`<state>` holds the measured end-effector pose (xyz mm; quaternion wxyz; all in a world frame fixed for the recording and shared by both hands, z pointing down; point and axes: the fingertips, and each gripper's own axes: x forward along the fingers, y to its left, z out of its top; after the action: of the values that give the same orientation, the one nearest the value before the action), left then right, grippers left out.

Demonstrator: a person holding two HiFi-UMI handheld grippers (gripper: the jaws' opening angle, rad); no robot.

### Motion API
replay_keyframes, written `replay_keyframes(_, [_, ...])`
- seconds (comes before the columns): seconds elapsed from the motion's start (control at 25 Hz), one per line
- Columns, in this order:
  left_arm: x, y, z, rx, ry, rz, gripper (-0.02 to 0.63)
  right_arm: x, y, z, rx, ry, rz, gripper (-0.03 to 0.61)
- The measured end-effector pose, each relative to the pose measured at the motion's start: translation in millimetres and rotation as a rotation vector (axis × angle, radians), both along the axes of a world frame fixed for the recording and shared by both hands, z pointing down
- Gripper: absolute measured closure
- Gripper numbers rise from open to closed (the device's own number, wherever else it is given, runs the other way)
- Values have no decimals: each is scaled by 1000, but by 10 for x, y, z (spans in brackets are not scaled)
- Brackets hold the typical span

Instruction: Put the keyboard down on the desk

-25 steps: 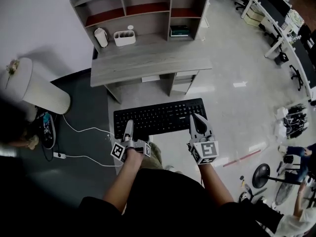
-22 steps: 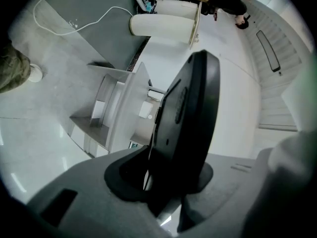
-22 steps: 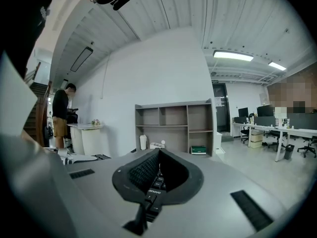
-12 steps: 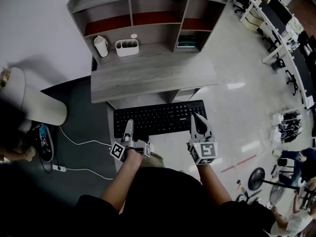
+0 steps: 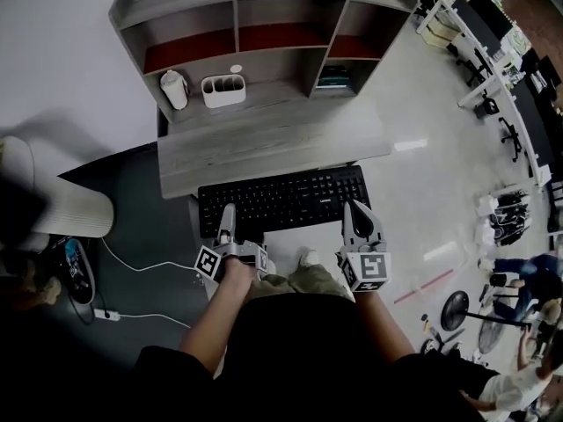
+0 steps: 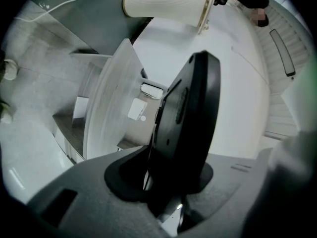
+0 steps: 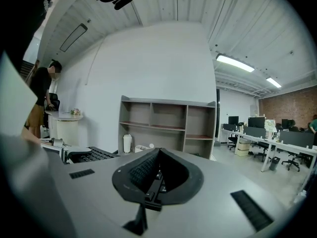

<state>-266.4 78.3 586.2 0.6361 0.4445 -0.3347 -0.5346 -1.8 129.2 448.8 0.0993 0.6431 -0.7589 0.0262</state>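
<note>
A black keyboard [image 5: 281,199] hangs level in the air, its far edge close to the front edge of the grey wooden desk [image 5: 273,143]. My left gripper [image 5: 228,214] is shut on the keyboard's near left edge. My right gripper [image 5: 354,213] is shut on its near right edge. In the left gripper view the keyboard [image 6: 185,113] stands edge-on and fills the gap between the jaws of the left gripper [image 6: 166,192]. In the right gripper view its keys [image 7: 141,170] sit in the notch of the right gripper [image 7: 153,185], with the desk's shelves beyond.
The desk carries a shelf unit [image 5: 264,25] with a white jar [image 5: 174,89], a white holder [image 5: 223,89] and books [image 5: 334,79]. A round white stand [image 5: 57,211] and a white cable [image 5: 132,262] lie at the left. Office desks and chairs [image 5: 493,69] stand at the right.
Both grippers and the keyboard have come closer to the desk; the keyboard's far edge now meets the desk's front edge. The grip on it looks the same.
</note>
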Motion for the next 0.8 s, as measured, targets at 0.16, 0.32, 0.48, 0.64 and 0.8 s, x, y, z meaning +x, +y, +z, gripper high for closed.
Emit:
replay_keyframes(0.16, [-59, -85, -1, -4, 18, -20, 492, -87, -146, -11, 1, 5, -28, 565])
replay_keyframes(0.32, [-122, -142, -31, 0, 12, -43, 492, -168, -329, -47, 8, -3, -61, 565])
replay_keyframes(0.48, [-184, -257, -55, 24, 0, -76, 492, -238, -564, -29, 10, -32, -116, 565])
replay_keyframes(0.64, [-179, -439, -30, 25, 9, -104, 492, -258, -930, 0, 16, -59, -168, 565])
replay_keyframes(0.8, [-64, -761, 10, 24, 21, -138, 492, -172, -1387, -12, 6, -77, -210, 565])
